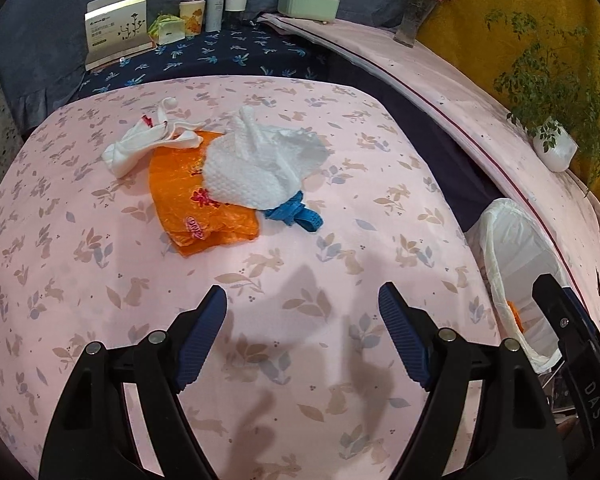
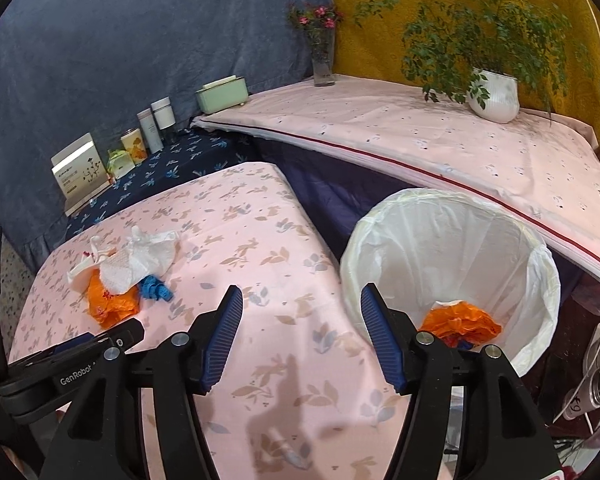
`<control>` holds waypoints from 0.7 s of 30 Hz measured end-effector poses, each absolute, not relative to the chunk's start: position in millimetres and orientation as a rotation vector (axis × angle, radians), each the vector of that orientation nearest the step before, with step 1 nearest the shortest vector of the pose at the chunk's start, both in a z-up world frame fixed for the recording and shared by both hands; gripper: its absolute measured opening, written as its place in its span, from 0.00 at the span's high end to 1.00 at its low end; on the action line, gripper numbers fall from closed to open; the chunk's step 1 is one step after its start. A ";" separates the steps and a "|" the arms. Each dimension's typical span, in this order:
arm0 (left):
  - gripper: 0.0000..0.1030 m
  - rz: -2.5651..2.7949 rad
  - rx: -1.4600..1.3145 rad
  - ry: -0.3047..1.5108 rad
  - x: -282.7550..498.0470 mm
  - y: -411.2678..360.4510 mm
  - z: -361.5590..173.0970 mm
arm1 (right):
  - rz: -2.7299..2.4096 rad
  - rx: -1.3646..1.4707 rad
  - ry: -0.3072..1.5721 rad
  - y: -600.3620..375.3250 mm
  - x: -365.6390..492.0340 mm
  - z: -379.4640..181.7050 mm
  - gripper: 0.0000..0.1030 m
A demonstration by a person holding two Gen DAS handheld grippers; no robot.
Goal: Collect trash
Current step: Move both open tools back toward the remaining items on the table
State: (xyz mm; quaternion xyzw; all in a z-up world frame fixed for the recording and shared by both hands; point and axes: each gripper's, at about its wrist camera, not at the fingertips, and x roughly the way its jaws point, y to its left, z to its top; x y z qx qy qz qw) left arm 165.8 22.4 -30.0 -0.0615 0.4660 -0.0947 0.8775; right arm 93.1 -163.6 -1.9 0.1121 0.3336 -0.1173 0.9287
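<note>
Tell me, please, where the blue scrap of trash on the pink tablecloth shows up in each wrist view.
Left wrist: blue scrap at centre, poking out below the white paper towel.
Right wrist: blue scrap at left of centre, right of the orange wrapper.
Shared landmark: the white-lined bin.

Glossy orange plastic wrapper (image 1: 196, 196) (crinkled), embossed white paper towel (image 1: 256, 164).
</note>
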 end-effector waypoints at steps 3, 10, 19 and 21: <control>0.28 -0.175 -0.145 0.978 168.5 37.1 -33.7 | -0.221 0.219 0.690 -152.3 98.6 -2.5 0.41; 0.28 -0.120 -0.186 0.985 175.0 70.9 -40.5 | -0.165 0.194 0.713 -120.4 115.6 -7.4 0.38; 0.28 -0.023 -0.248 1.014 186.4 114.5 -50.0 | -0.088 0.141 0.731 -75.1 143.0 -13.2 0.37; 0.28 0.007 -0.257 1.019 189.6 122.7 -52.0 | -0.074 0.133 0.736 -67.7 149.6 -14.4 0.37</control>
